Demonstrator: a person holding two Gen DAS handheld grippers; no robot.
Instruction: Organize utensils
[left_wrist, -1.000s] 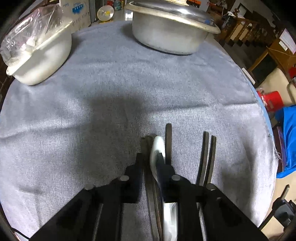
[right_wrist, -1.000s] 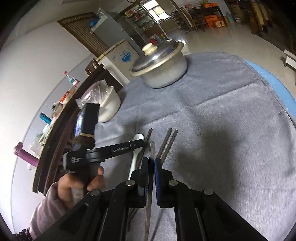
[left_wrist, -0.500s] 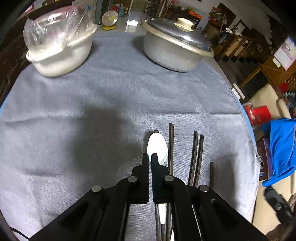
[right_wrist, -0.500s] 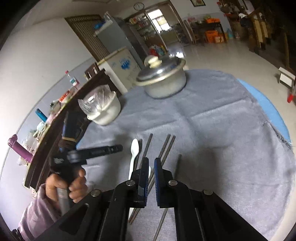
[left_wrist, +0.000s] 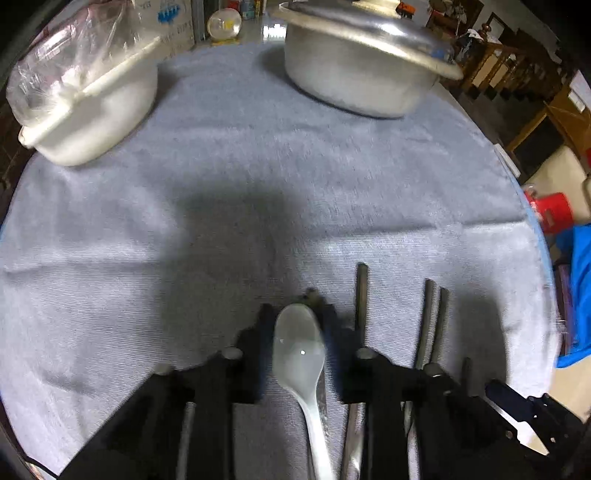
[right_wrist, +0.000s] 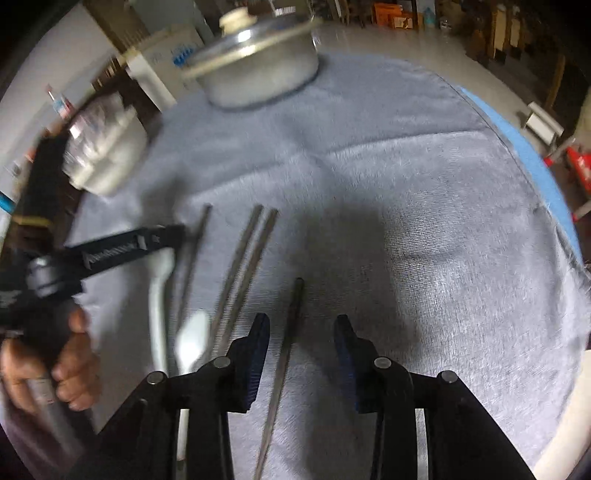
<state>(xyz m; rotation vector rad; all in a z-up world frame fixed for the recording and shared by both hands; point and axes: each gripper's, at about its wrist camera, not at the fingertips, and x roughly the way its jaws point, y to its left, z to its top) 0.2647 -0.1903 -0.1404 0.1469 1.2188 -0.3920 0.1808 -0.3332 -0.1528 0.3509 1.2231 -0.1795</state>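
Note:
Several utensils lie in a row on the grey cloth (left_wrist: 258, 184). In the left wrist view a white spoon (left_wrist: 301, 354) lies between the open jaws of my left gripper (left_wrist: 297, 317), which is low over it. Right of it lie a single dark chopstick (left_wrist: 361, 291) and a pair of chopsticks (left_wrist: 430, 317). In the right wrist view my right gripper (right_wrist: 301, 328) is open, with a lone dark chopstick (right_wrist: 290, 332) on the cloth between its jaws. The chopstick pair (right_wrist: 247, 266), the white spoon (right_wrist: 159, 295) and my left gripper (right_wrist: 177, 236) show to its left.
A lidded metal pot (left_wrist: 365, 70) stands at the back of the table. A white bowl covered with plastic (left_wrist: 88, 99) stands at the back left. The cloth ends at the table's right edge (right_wrist: 546, 192). A red container (left_wrist: 552, 212) is on the floor.
Both grippers went from shut to open. My left gripper dropped low around the white spoon's bowl. My right gripper moved right and now straddles the lone chopstick.

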